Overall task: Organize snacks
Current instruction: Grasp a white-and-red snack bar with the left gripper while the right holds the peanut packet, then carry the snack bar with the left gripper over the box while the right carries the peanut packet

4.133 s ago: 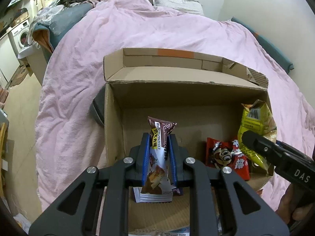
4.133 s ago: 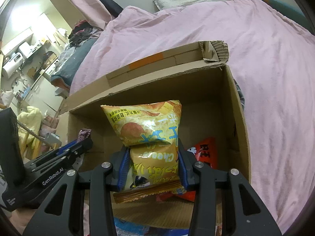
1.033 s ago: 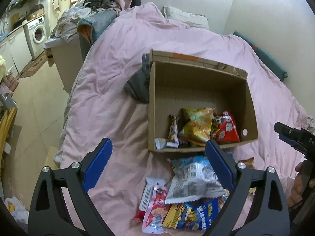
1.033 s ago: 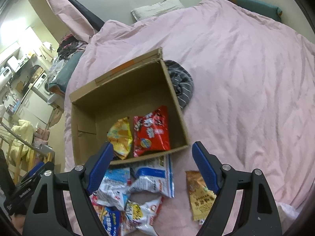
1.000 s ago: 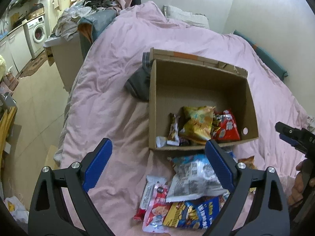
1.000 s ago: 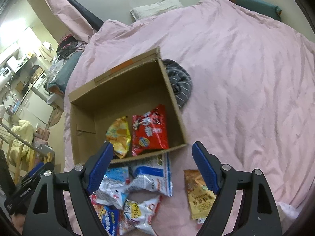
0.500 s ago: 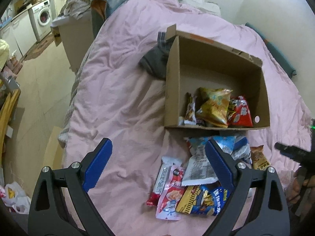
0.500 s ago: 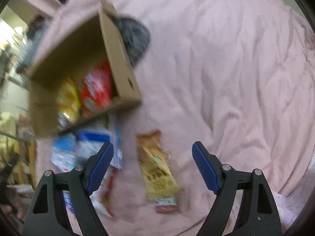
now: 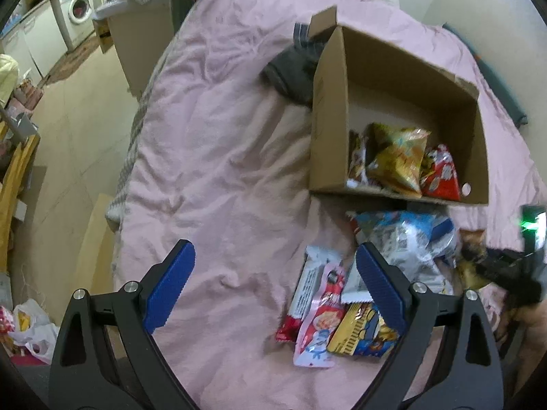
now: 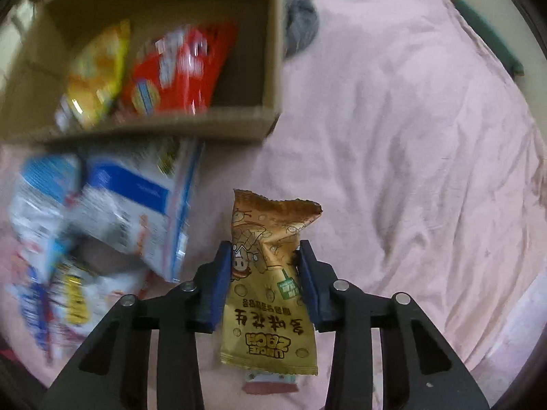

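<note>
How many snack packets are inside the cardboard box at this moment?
3 can be seen in the cardboard box: a slim packet by its left wall, a yellow bag in the middle, a red bag on the right. More may lie hidden beneath them.

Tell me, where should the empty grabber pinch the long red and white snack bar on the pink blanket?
Probably across the narrow middle of the red and white snack bar, coming from above. It lies flat, its left long edge free; the pink packet crowds its right. The left gripper is open.
</note>
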The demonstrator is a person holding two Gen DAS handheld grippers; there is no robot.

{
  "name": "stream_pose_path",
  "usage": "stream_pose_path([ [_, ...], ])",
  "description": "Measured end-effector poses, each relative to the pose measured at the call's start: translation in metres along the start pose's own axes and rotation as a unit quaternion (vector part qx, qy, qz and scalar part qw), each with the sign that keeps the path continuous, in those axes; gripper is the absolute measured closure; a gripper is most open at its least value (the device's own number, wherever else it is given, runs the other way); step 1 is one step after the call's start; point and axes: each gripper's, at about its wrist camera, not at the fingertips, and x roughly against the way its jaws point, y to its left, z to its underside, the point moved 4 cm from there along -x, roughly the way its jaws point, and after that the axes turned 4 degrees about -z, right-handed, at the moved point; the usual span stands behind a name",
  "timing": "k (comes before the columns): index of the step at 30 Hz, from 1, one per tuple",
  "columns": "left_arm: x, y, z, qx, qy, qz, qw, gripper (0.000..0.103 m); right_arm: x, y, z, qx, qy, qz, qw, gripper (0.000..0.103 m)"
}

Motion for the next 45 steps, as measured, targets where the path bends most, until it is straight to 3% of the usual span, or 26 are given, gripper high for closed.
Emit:
stream_pose_path([
  [3, -0.012, 0.001, 0.007, -0.004, 0.028, 0.002, 0.9996, 0.01, 0.032, -0.01, 0.001, -0.045, -0.045, -0.067, 0.996, 0.064],
  [5, -0.02, -0.003, 0.012, -0.016, 0.044, 0.005, 0.9989, 0.013, 0.055, -0.016, 0.002, -0.074, -0.078, -0.126, 0.986, 0.064],
  [8, -0.031, -0.011, 0.018, -0.033, 0.065, 0.007, 0.9973, 0.029, 0.085, -0.022, 0.001, -0.104, -0.122, -0.222, 0.962, 0.064],
  [9, -0.036, -0.013, 0.02, -0.039, 0.072, 0.001, 0.9967, 0.037, 0.09, -0.024, 0.002, -0.108, -0.13, -0.233, 0.958, 0.064],
  [12, -0.049, -0.014, 0.024, -0.044, 0.089, -0.013, 0.9949, 0.045, 0.101, -0.026, -0.002, -0.111, -0.147, -0.24, 0.953, 0.064],
  [20, -0.074, -0.02, 0.032, -0.057, 0.124, -0.029, 0.9903, 0.045, 0.1, -0.031, -0.002, -0.117, -0.15, -0.25, 0.949, 0.064],
  [23, -0.079, -0.026, 0.034, -0.053, 0.137, -0.005, 0.9891, 0.047, 0.097, -0.031, -0.004, -0.116, -0.15, -0.251, 0.949, 0.064],
  [28, -0.092, -0.047, 0.049, -0.11, 0.155, -0.012, 0.9817, 0.047, 0.098, -0.031, -0.006, -0.121, -0.15, -0.252, 0.948, 0.064],
  [31, -0.098, -0.054, 0.053, -0.133, 0.15, -0.029, 0.9793, 0.054, 0.097, -0.03, -0.007, -0.117, -0.148, -0.252, 0.949, 0.064],
  [32, -0.097, -0.055, 0.052, -0.135, 0.146, -0.03, 0.9796, 0.06, 0.098, -0.029, -0.007, -0.114, -0.148, -0.249, 0.95, 0.064],
  [33, -0.096, -0.058, 0.051, -0.136, 0.141, -0.031, 0.9801, 0.073, 0.098, -0.029, -0.007, -0.112, -0.148, -0.248, 0.951, 0.064],
  [40, -0.075, -0.056, 0.041, -0.13, 0.107, -0.036, 0.9851, 0.074, 0.091, -0.021, -0.008, -0.103, -0.139, -0.238, 0.956, 0.064],
  [45, -0.063, -0.04, 0.035, -0.09, 0.087, -0.046, 0.9911, 0.074, 0.093, -0.018, -0.009, -0.095, -0.144, -0.234, 0.957, 0.064],
])
